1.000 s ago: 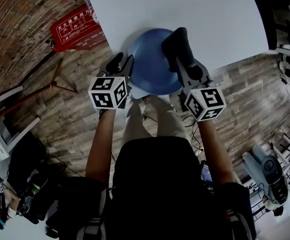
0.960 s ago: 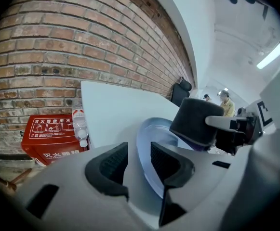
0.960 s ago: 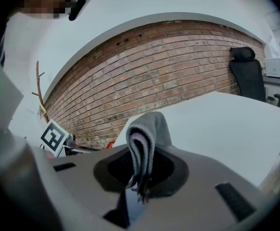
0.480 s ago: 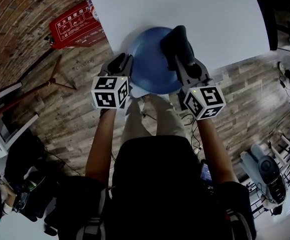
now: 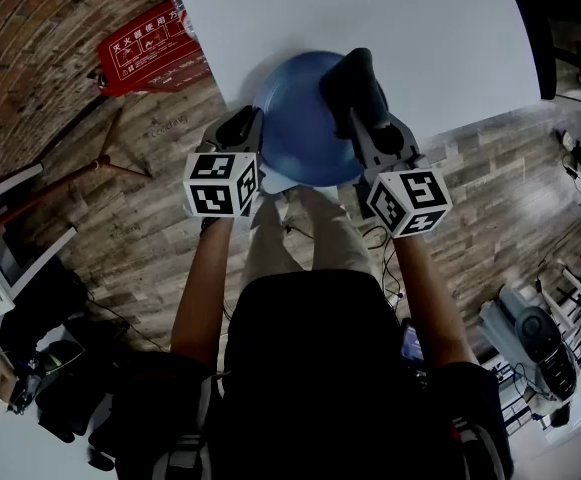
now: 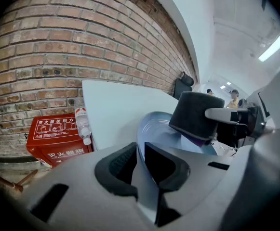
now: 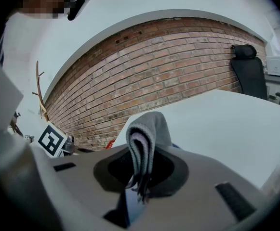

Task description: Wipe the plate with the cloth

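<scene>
Likely an office or lab: brick wall (image 6: 58,47); swivel chair (image 7: 248,71); red fire-extinguisher box (image 5: 150,53); white table (image 5: 390,18).

Cloth (image 5: 348,83) over plate (image 5: 295,133) at table edge (image 5: 450,108)

We wear a black top (image 5: 310,368) with short sleeves (image 5: 475,403) and pale trousers (image 5: 322,236). Each hand carries a light grey moulded tool. At the near end of the left tool (image 6: 139,160) sits a white cube (image 5: 222,184) printed with black square markers; the right tool (image 7: 140,171) bears a matching cube (image 5: 410,204). Seen along the tools, the grey shells are smooth and rounded, cut with dark slots, and the jaws carry black pads (image 6: 116,166) set in a dark oval hollow. The left tool's jaws have just been closing, the plate (image 6: 154,129) between them.
</scene>
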The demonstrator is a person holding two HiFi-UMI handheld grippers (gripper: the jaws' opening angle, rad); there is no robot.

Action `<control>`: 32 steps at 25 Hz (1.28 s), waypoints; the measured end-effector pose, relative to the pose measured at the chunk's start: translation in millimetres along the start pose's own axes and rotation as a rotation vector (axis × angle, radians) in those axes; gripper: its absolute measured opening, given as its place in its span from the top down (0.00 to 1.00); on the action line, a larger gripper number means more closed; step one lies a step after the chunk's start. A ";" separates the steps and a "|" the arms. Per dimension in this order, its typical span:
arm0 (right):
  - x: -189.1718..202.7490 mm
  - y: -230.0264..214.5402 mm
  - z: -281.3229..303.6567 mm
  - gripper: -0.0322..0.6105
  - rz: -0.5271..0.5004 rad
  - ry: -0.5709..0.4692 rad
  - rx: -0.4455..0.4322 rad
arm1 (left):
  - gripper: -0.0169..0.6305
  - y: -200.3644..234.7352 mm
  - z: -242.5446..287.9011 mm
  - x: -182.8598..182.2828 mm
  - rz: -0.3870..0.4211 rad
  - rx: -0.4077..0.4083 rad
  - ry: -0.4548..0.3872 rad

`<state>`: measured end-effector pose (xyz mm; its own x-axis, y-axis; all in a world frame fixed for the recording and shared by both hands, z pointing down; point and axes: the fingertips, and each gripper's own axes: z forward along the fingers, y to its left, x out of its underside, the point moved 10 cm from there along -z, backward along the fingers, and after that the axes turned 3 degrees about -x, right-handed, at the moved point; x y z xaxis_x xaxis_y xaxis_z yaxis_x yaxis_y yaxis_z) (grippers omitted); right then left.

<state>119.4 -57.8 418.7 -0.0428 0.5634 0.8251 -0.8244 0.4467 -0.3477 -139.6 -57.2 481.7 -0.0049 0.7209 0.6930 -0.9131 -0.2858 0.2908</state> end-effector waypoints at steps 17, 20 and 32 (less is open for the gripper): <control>2.1 0.1 -1.6 0.86 0.003 -0.009 0.002 | 0.91 -3.7 -2.2 2.5 -0.029 -0.044 -0.006; 2.4 -0.3 -0.8 0.86 0.001 -0.009 0.000 | 0.92 -3.8 -1.0 1.5 -0.046 -0.070 -0.003; 4.7 2.1 1.6 0.86 0.000 0.005 0.003 | 0.93 -1.7 -0.6 -0.8 -0.053 -0.091 -0.005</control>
<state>116.5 -55.3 422.5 -0.0402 0.5669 0.8228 -0.8258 0.4448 -0.3468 -138.3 -57.0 480.3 0.0459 0.7301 0.6818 -0.9452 -0.1892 0.2662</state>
